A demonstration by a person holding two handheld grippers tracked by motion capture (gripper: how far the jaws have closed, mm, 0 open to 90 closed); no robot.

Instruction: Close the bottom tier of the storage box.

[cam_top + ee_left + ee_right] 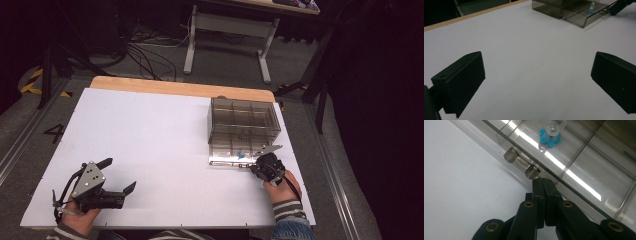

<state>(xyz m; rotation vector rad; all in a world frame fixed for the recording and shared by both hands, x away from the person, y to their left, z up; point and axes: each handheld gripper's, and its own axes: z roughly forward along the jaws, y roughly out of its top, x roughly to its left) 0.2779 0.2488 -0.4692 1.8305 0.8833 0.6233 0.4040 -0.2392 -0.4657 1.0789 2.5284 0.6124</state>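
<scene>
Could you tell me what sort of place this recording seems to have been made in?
Probably a lab or workshop set up for recording tabletop handling. A white work table stands on grey carpet, loose cables trail across the floor behind it, and yellow-black hazard tape marks the floor at left. A clear compartment box sits on the table.

A wooden table [150,86] stands on the grey floor, nearly all of it covered by a white sheet [150,140]; a strip of bare wood shows along the far edge. Toward the far right corner a smoky clear box [243,122] with compartments sits directly on the sheet, its front drawer [235,152] pulled out.
</scene>
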